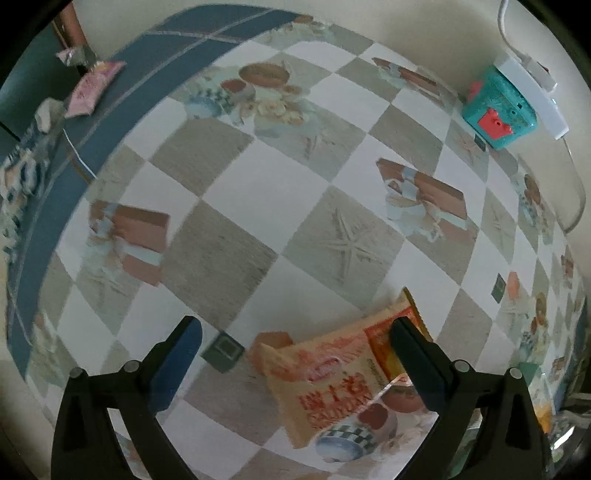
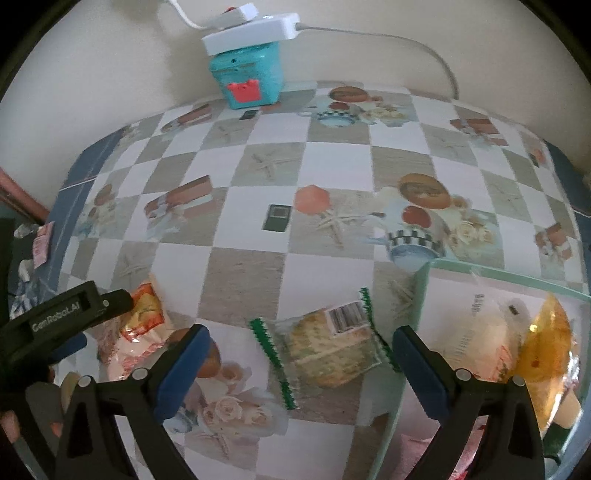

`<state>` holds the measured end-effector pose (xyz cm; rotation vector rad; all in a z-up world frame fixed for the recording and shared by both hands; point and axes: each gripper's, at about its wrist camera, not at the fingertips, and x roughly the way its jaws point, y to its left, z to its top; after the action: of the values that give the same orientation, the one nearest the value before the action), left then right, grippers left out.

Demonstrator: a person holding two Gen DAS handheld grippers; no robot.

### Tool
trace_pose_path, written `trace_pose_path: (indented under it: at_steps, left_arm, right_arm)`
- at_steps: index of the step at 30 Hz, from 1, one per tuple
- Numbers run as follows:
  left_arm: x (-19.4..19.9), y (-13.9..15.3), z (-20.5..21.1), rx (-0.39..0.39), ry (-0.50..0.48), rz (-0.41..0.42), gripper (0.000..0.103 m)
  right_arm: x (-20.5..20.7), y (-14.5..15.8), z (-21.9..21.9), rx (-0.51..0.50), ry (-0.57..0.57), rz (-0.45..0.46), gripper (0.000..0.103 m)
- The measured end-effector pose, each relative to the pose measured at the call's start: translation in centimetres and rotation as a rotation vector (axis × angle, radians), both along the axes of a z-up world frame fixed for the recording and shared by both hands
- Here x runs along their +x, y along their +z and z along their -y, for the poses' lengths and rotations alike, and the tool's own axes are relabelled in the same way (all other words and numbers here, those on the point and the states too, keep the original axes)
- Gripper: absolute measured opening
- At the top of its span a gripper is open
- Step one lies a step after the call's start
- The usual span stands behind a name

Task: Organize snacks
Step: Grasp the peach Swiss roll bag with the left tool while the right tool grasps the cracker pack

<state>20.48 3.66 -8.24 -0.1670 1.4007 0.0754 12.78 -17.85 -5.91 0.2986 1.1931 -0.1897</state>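
Observation:
In the left wrist view my left gripper [image 1: 295,354] is open above an orange-and-pink snack packet [image 1: 332,373] lying flat on the patterned tablecloth; the packet sits between the fingers, close to the right finger [image 1: 413,354]. In the right wrist view my right gripper [image 2: 301,365] is open around a clear green-edged cracker packet [image 2: 328,349] lying on the table. The left gripper [image 2: 74,306] shows at the left there, over the orange packet [image 2: 144,314]. A clear glass container [image 2: 498,295] at the right holds several snacks, one yellow [image 2: 546,339].
A teal box with a red clasp [image 2: 247,79] stands at the back wall under a white power strip [image 2: 255,31] with a cable. A pink packet [image 1: 94,86] lies at the table's far blue border. The tablecloth edge [image 1: 44,206] drops off at the left.

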Motion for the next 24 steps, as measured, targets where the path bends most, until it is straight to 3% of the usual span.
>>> trace_pose_path:
  at_steps: [4,13,17,24]
  left_arm:
    - [0.4,0.7,-0.3,0.003,-0.021,0.018,0.102]
    - [2.6,2.2,-1.2,-0.02,-0.09,0.03,0.102]
    - [3.1,2.2,0.3,-0.008,-0.152,0.032,0.102]
    - [0.7,1.9,2.0,0.024,-0.261,0.039,0.102]
  right_arm:
    - [0.1,-1.0,0.6,0.062,-0.006,-0.007,0.097]
    - [0.1,-1.5,0.9,0.062,-0.005,-0.023,0.094]
    - [0.0,-1.5,0.6,0.122,0.017,-0.029,0.091]
    - [-0.1,-1.0,-0.2,0.042,0.038,-0.041,0.09]
